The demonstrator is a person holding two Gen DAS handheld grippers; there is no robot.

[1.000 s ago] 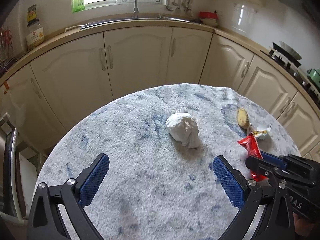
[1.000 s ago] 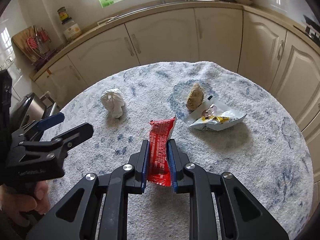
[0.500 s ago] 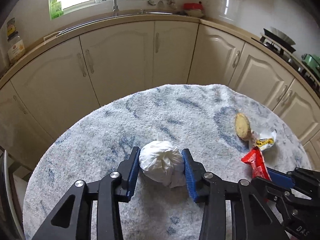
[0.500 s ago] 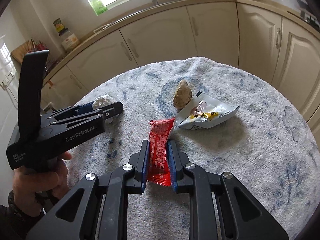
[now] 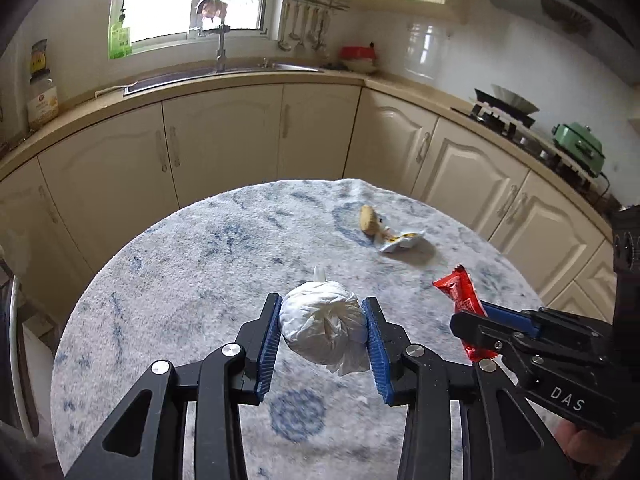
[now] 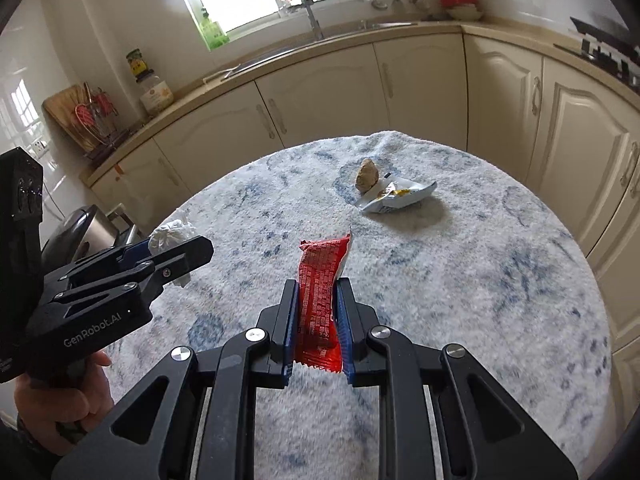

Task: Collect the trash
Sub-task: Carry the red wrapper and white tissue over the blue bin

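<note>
A crumpled white paper ball is grasped by the left gripper. A red wrapper is clamped in the right gripper, above the round table.

Left gripper: open a second ago, its blue pads now clamp the white paper ball.
Paper ball: lifted off the table, now at lower centre of frame.
Red wrapper: raised clear of the table too.

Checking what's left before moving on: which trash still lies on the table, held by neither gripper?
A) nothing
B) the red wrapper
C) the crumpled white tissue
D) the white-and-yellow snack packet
D: the white-and-yellow snack packet lies loose on the table, beside a brown scrap.
</note>
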